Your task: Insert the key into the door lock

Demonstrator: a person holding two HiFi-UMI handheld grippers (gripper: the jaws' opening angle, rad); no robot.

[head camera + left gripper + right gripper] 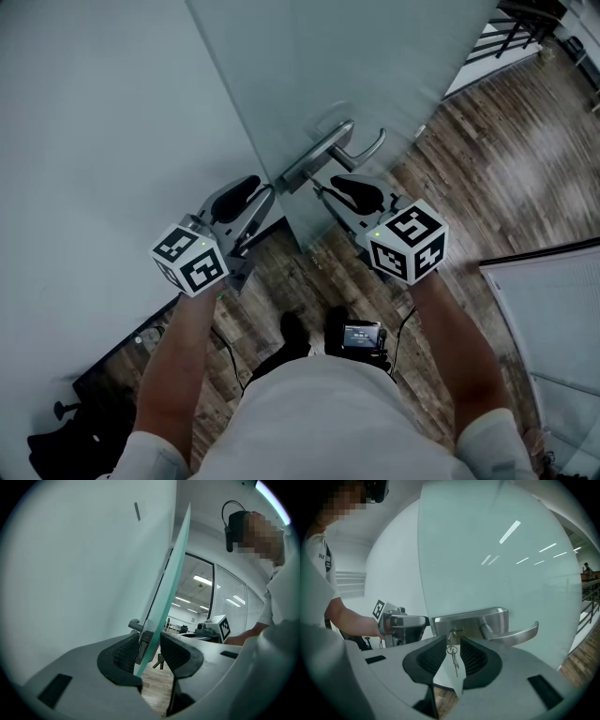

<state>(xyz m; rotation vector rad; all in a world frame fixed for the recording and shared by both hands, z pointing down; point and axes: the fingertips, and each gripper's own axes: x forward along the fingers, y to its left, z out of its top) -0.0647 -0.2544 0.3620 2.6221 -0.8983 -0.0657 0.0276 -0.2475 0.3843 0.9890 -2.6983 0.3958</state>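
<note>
A frosted glass door (309,75) stands edge-on to me, with steel lever handles (361,150) on both faces. My left gripper (269,192) is at the door's edge. Its pads lie against both faces around the lock's edge plate (142,641), so my left gripper (151,641) looks shut on the door edge. My right gripper (323,186) points at the lock plate (471,620) below the handle (511,632). A key (452,636) sits in the cylinder, and its ring and a second key hang in the gap of my right gripper (451,641). The fingers there stand slightly apart, clear of the key.
A pale wall (94,112) runs along the left of the door. Wood floor (497,141) spreads to the right, with a railing (516,28) far off and a white panel (553,309) at the right edge. A black device (361,335) hangs at my waist.
</note>
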